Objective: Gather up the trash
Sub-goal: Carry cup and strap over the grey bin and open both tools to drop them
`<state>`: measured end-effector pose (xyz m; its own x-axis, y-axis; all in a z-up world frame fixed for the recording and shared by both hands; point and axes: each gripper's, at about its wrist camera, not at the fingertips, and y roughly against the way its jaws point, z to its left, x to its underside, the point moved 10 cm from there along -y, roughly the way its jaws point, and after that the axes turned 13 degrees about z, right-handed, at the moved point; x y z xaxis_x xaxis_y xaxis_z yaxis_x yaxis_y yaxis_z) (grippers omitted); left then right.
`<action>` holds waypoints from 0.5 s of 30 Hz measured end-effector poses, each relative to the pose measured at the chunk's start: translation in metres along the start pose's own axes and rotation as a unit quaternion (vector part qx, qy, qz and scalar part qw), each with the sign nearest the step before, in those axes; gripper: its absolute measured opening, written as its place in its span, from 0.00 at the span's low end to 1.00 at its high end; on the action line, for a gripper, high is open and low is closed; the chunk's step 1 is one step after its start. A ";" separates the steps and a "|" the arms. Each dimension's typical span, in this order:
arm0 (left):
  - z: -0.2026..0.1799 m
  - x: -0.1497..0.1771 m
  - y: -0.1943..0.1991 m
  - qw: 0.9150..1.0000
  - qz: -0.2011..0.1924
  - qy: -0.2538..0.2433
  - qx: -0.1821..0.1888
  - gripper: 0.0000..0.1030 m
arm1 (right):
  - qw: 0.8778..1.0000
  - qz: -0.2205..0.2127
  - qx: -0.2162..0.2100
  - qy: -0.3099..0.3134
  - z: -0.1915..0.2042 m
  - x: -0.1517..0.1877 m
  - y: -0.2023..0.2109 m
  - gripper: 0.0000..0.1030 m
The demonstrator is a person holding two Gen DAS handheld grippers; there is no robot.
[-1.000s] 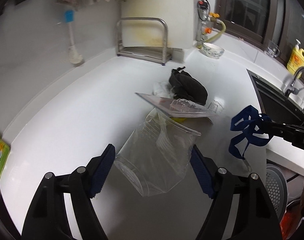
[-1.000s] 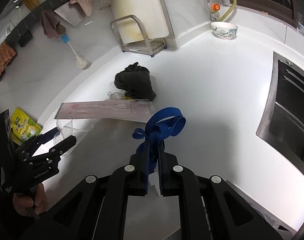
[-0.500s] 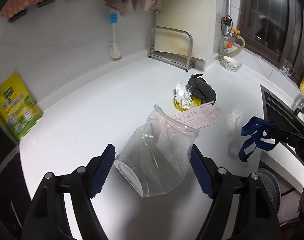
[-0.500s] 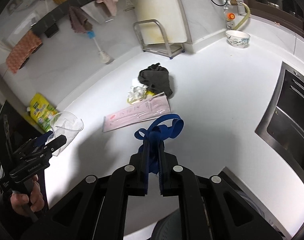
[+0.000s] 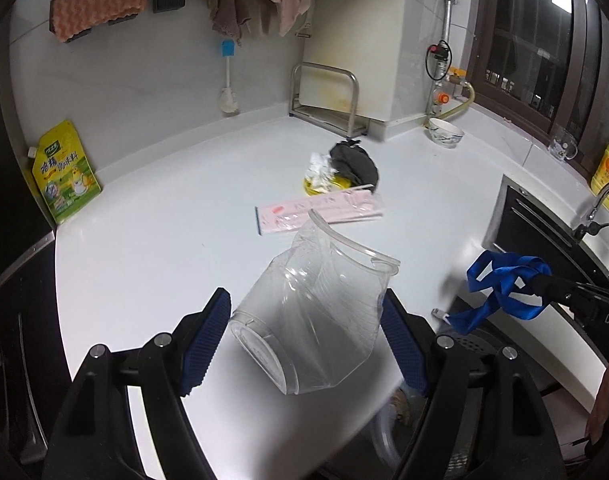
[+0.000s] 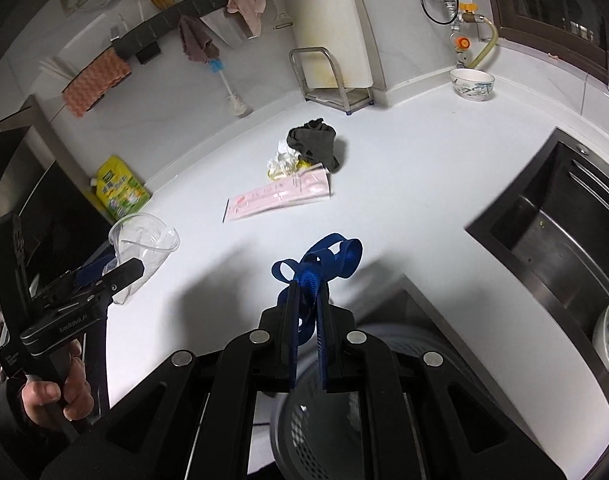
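My left gripper is shut on a crumpled clear plastic cup, held above the front edge of the white counter; the cup also shows in the right wrist view. My right gripper is shut on a blue ribbon, seen at the right of the left wrist view, above a grey perforated bin. On the counter lie a pink flat packet, a crumpled wrapper on something yellow and a dark cloth.
A black sink is at the right. A bowl, a metal rack, a brush and a yellow pouch stand along the back wall. A yellow soap bottle stands by the tap.
Both grippers have pulled back from the trash pile toward the counter's front edge, carrying the cup and the ribbon. The bin has come into view below the right gripper.
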<state>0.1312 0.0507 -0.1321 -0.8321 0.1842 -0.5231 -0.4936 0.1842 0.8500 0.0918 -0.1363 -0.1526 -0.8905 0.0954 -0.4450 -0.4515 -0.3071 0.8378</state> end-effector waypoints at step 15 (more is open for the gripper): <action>-0.114 0.089 0.011 0.999 0.042 -0.011 0.026 0.71 | 0.998 0.062 -0.013 0.014 -0.052 0.107 0.005 0.07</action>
<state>0.0226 -0.0407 -0.1628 -0.8644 0.2222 -0.4511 -0.4071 0.2174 0.8871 -0.0028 -0.1769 -0.2128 -0.9371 0.0286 -0.3479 -0.3364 -0.3400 0.8782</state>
